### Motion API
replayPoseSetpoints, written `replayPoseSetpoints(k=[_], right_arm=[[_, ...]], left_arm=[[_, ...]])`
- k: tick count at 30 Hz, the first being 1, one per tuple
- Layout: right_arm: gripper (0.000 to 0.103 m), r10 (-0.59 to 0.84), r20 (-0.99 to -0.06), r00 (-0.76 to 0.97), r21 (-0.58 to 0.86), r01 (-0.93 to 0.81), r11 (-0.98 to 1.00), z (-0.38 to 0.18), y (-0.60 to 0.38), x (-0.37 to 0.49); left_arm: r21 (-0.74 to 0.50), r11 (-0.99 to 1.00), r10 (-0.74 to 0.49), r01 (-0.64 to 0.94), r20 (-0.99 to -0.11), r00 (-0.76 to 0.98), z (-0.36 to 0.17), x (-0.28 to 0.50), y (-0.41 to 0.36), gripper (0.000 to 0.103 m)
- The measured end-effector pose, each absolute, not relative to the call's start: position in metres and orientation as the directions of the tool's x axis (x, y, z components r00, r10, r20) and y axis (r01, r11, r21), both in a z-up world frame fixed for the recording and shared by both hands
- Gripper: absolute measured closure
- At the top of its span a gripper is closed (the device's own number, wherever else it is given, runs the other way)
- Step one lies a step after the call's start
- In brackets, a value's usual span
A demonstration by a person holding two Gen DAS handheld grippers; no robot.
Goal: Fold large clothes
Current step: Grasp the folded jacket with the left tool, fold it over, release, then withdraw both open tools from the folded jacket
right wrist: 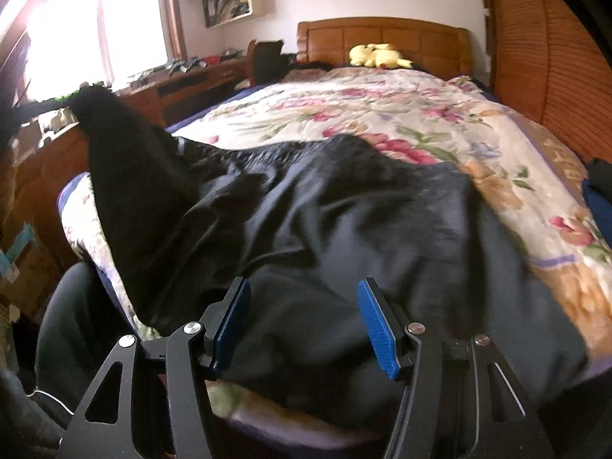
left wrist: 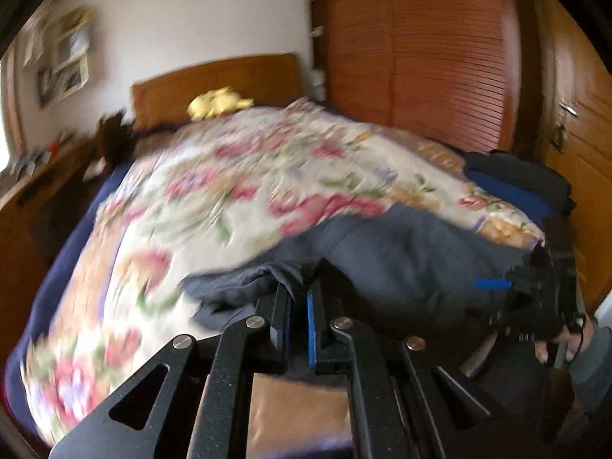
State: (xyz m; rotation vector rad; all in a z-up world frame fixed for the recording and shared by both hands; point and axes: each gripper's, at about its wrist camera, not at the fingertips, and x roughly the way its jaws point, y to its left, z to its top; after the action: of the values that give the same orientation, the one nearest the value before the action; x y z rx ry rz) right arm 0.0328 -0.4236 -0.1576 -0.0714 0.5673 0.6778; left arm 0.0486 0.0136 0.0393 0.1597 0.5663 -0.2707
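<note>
Left gripper (left wrist: 300, 298) pinches the dark garment (right wrist: 325, 229), lifted towards ten o'clock; right gripper (right wrist: 304, 321) gapes empty, so the thin hold might slip.

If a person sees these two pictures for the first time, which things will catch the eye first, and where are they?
First comes the floral quilt that covers the bed, and the large dark garment spread over its near end, one corner lifted at the left. The left gripper is shut on a fold of that cloth, while the right gripper hangs open just above it. A yellow plush toy lies by the wooden headboard at the far end.
</note>
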Motion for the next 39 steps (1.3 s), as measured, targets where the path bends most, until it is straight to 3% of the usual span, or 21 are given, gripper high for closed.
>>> replayPoseSetpoints(k=[6, 14, 22, 26, 29, 31, 39], right_arm=[[0.043, 0.505, -0.491, 0.710, 0.129, -0.514, 0.848, -0.151, -0.486, 0.025], [0.043, 0.420, -0.465, 0.779, 0.153, -0.396, 0.905, -0.146, -0.563, 0.010], [0.043, 0.402, -0.454, 0.796, 0.158, -0.372, 0.915, -0.143, -0.575, 0.000], [0.043, 0.415, -0.446, 0.793, 0.164, -0.384, 0.909, -0.137, -0.568, 0.004], [0.043, 0.425, -0.437, 0.793, 0.151, -0.401, 0.904, -0.128, -0.559, 0.010], [0.043, 0.432, -0.430, 0.793, 0.133, -0.418, 0.899, -0.122, -0.551, 0.012], [0.042, 0.460, -0.408, 0.789, 0.052, -0.482, 0.874, -0.088, -0.507, 0.023]], left_arm=[[0.106, 0.878, -0.336, 0.467, -0.557, 0.760, 0.058, 0.095, -0.098, 0.097], [-0.012, 0.786, -0.492, 0.618, -0.618, 0.613, 0.028, 0.113, -0.205, 0.097], [0.005, 0.800, -0.449, 0.600, -0.659, 0.603, 0.003, 0.103, -0.213, 0.097], [-0.027, 0.810, -0.471, 0.586, -0.625, 0.622, 0.026, 0.092, -0.189, 0.085], [-0.031, 0.822, -0.482, 0.569, -0.571, 0.665, 0.042, 0.081, -0.164, 0.067], [-0.036, 0.829, -0.482, 0.558, -0.551, 0.681, 0.049, 0.074, -0.144, 0.065], [-0.069, 0.889, -0.419, 0.452, -0.520, 0.745, 0.037, 0.054, -0.063, 0.031]])
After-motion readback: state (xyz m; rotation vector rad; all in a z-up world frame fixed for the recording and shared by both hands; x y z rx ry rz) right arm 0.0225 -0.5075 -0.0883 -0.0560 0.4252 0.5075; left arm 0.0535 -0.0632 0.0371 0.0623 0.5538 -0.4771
